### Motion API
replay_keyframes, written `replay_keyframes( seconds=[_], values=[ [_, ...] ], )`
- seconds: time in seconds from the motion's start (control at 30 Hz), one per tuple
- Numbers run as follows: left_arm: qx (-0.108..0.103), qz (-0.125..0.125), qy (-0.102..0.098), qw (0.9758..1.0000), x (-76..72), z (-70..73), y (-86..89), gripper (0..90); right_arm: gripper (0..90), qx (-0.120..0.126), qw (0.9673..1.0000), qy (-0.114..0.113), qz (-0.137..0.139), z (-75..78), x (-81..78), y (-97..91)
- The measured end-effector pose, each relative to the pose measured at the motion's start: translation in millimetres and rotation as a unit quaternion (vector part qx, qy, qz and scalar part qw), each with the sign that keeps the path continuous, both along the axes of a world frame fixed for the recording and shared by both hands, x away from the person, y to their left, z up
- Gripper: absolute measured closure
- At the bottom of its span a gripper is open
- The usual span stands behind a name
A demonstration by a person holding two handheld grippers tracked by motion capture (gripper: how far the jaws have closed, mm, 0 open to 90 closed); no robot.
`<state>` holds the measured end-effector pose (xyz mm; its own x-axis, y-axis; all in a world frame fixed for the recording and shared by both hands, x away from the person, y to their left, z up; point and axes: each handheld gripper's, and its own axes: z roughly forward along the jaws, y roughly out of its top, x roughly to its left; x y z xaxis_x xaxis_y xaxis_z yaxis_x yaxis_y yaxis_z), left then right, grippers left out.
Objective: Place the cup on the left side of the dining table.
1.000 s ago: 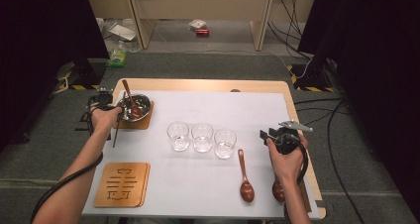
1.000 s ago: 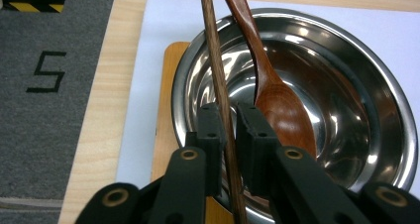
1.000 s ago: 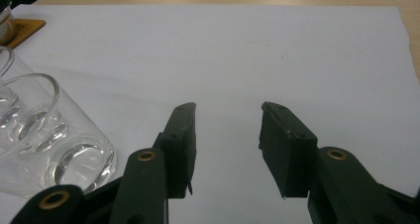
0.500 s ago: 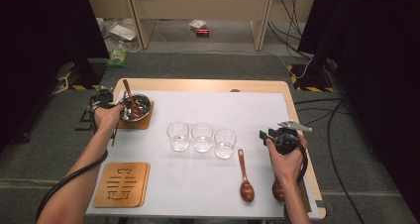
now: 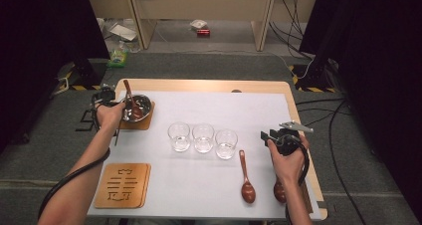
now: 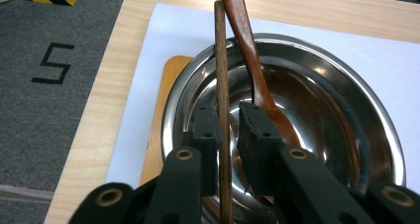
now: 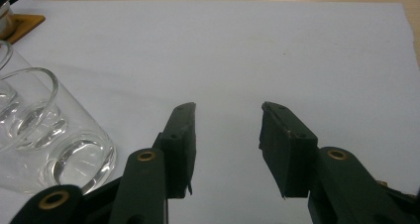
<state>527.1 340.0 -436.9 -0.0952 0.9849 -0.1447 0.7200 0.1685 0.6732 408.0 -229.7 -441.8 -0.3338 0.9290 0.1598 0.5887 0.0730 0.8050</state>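
Note:
My left gripper [image 6: 229, 112] hangs over the near rim of a steel bowl [image 6: 346, 115] at the table's left [image 5: 142, 105]. A thin dark wooden stick [image 6: 221, 60] stands upright between its jaws. The jaws have just been opening: the stick leans on the left pad, with a gap to the right pad. A brown wooden spoon [image 6: 250, 50] rests in the bowl, handle pointing away. My right gripper [image 7: 228, 110] stands open over the white sheet at the right [image 5: 266, 134], nothing between its fingers.
The bowl sits on a wooden coaster [image 5: 144, 123]. Three clear glasses [image 5: 203, 137] stand in a row mid-table. Two brown spoons [image 5: 245, 177] [image 5: 278, 190] lie near the right hand. A carved wooden trivet [image 5: 123, 184] lies front left.

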Motion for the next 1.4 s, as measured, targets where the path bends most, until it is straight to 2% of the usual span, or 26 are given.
replay_keyframes(
  seconds=[0.17,0.27,0.43,0.53,0.63,0.7,0.83,0.97,1.13,1.23,1.3,1.4],
  values=[
    [0.005,-0.015,-0.017,0.9997,-4.9,3.8,-0.1,69.5,57.8,-0.001,1.0,0.0,-0.002,0.1,0.2,-1.3],
    [0.007,-0.023,-0.029,0.9993,-9.6,8.3,0.2,61.6,57.8,-0.003,1.0,0.001,-0.004,0.4,-0.1,-2.4],
    [0.0,-0.04,-0.056,0.9976,-22.2,20.4,1.6,50.1,57.7,-0.007,0.9999,0.005,-0.009,0.1,0.4,-6.4],
    [-0.003,-0.051,-0.063,0.9967,-30.4,27.4,1.1,42.5,57.7,-0.011,0.9998,0.009,-0.014,0.9,0.3,-9.7],
    [-0.005,-0.059,-0.075,0.9954,-41.1,33.2,0.6,36.2,57.7,-0.017,0.9996,0.016,-0.019,2.6,0.4,-14.6],
    [-0.008,-0.067,-0.082,0.9943,-48.6,34.8,0.5,35.3,57.7,-0.021,0.9992,0.024,-0.025,4.8,0.7,-19.8],
    [-0.009,-0.087,-0.089,0.9922,-64.9,32.1,1.7,33.8,57.7,-0.032,0.9973,0.055,-0.036,7.8,1.6,-30.5],
    [-0.014,-0.087,-0.101,0.991,-83.4,26.6,7.7,31.1,57.5,-0.043,0.9937,0.092,-0.047,8.8,2.8,-45.2],
    [-0.021,-0.089,-0.101,0.9907,-95.2,24.7,11.6,30.4,58.0,-0.046,0.9878,0.137,-0.057,7.2,1.0,-58.0],
    [-0.02,-0.092,-0.107,0.9898,-99.7,29.1,13.2,30.7,60.0,-0.05,0.9857,0.15,-0.06,7.6,-0.9,-62.3],
    [-0.021,-0.096,-0.108,0.9893,-100.9,31.2,13.1,30.8,63.8,-0.052,0.9821,0.171,-0.06,7.7,-1.0,-63.9],
    [-0.025,-0.1,-0.11,0.9886,-102.1,33.3,11.6,31.9,69.6,-0.069,0.9749,0.203,-0.061,7.7,0.5,-64.4]
  ],
)
